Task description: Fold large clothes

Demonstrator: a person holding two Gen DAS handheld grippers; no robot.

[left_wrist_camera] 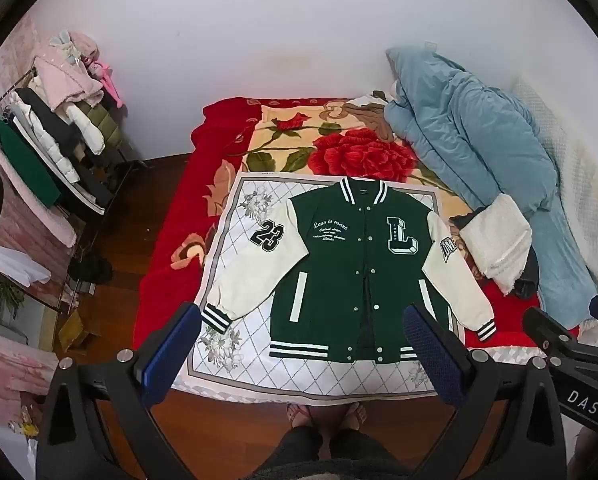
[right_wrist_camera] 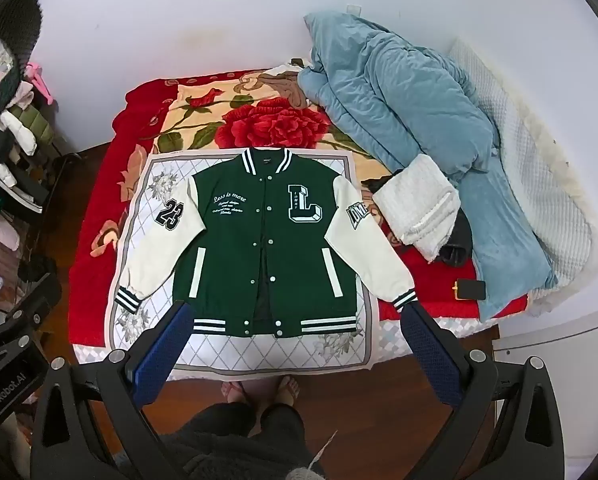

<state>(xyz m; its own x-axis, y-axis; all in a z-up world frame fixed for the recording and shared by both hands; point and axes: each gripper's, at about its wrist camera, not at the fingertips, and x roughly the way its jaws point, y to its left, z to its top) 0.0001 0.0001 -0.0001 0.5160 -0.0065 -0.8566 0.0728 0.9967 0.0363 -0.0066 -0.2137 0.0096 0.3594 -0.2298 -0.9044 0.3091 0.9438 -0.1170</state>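
Note:
A green varsity jacket (left_wrist_camera: 339,276) with cream sleeves lies flat, front up and snapped shut, on a white patterned cloth (left_wrist_camera: 235,344) on the bed. It also shows in the right wrist view (right_wrist_camera: 259,248), on the same cloth (right_wrist_camera: 259,352). Both sleeves spread out and down. My left gripper (left_wrist_camera: 303,344) is open and empty, held high above the jacket's hem. My right gripper (right_wrist_camera: 295,336) is open and empty, also high above the hem. The right gripper shows at the right edge of the left wrist view (left_wrist_camera: 571,344).
A red rose blanket (left_wrist_camera: 339,148) covers the bed. A blue duvet (left_wrist_camera: 479,136) and a folded white towel (left_wrist_camera: 499,240) lie on the right. A phone (right_wrist_camera: 470,289) lies near the bed edge. A clothes rack (left_wrist_camera: 51,140) stands left. The person's feet (left_wrist_camera: 327,414) are on the wood floor.

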